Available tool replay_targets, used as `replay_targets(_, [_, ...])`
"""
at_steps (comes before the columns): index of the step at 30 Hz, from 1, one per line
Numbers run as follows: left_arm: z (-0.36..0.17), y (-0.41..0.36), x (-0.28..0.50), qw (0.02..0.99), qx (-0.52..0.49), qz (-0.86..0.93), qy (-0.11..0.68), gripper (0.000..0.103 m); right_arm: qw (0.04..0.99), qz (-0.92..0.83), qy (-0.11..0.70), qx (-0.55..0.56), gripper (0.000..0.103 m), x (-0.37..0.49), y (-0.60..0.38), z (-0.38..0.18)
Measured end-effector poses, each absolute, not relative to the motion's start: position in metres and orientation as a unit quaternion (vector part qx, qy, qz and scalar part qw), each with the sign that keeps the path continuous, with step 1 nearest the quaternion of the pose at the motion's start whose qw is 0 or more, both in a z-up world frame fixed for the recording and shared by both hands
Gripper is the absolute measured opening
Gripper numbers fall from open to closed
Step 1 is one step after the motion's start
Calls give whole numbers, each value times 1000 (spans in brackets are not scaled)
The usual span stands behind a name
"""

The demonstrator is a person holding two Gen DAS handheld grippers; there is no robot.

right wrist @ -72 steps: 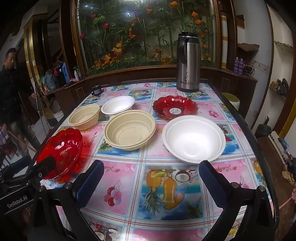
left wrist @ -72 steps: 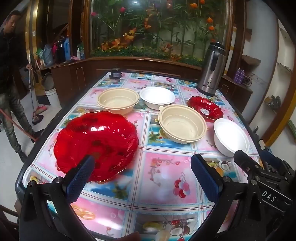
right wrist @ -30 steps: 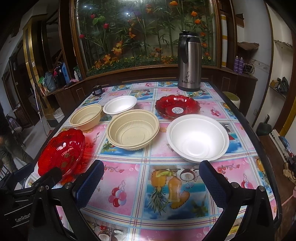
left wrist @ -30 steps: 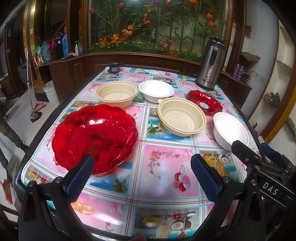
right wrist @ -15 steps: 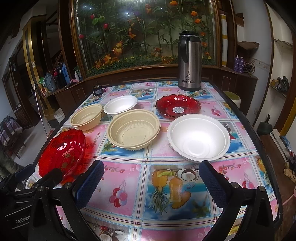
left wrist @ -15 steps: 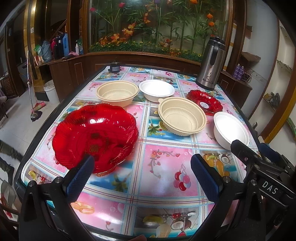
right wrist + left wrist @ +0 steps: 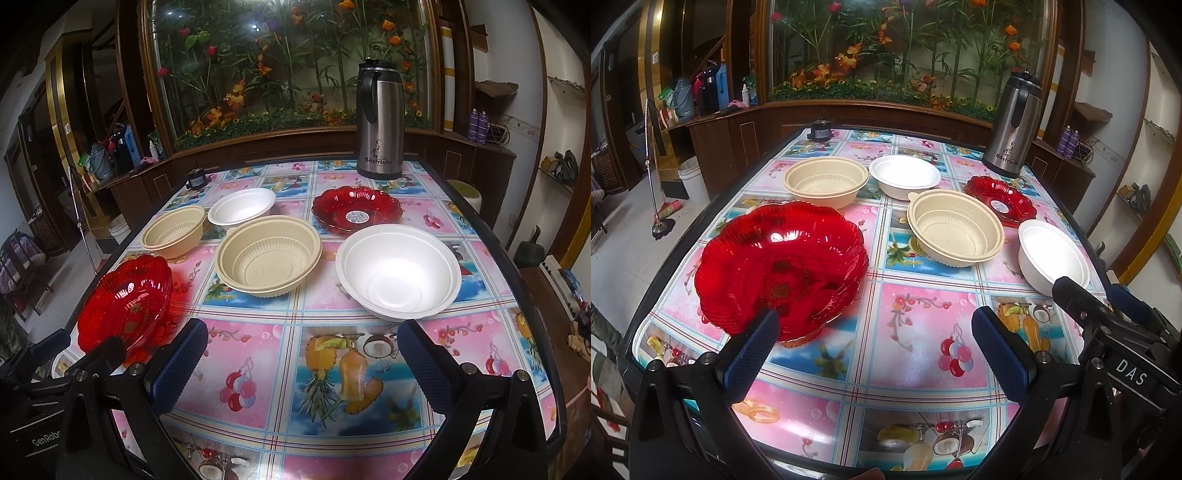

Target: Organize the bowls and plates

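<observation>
Altogether six dishes sit apart on the worktop (image 7: 369, 435), which is covered with a fruit-print cloth, and every one of them is empty. Nearest the left side lies a large red plate (image 7: 781, 271) with a scalloped rim and gold characters in its middle. Beyond it stands the far beige bowl (image 7: 826, 184), ribbed inside, and just beside that the far white bowl (image 7: 905, 177). Toward the centre is the near beige bowl (image 7: 268, 256), ribbed as well, with a small tab on its rim. To its right rests the near white bowl (image 7: 399, 273), smooth inside, and behind that a small red plate (image 7: 356, 214) with a round label at its centre. A steel thermos jug (image 7: 380, 122) stands upright at the far right corner, its lid on, and a small dark object (image 7: 196, 178) sits at the far left edge; what it is I cannot tell.

Both tools hover over the near edge, holding nothing. The left gripper (image 7: 875, 349) has its fingers (image 7: 753, 354) spread wide, one of them in front of the large red plate's near rim. The right gripper (image 7: 301, 363) is likewise spread, its fingers (image 7: 419, 363) framing bare cloth below the near white bowl.
</observation>
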State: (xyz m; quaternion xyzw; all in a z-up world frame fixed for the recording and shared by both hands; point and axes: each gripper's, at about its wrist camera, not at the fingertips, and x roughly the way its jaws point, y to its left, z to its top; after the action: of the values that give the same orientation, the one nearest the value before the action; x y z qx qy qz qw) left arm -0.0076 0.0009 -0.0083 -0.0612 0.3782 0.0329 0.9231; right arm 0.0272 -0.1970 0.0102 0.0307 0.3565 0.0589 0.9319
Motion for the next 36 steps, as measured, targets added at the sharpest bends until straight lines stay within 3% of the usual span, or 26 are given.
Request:
replay_targets(25, [-5, 10, -11, 921, -80, 5, 380, 103, 930, 68, 358, 39, 103, 26, -194, 10])
replay_targets(31, [13, 87, -13, 930, -122, 55, 343, 103, 912, 143, 378, 76, 103, 29, -179, 12])
replay_targets(36, [-14, 151, 11, 904, -138, 130, 383, 103, 878, 207, 417, 106, 103, 51, -152, 6])
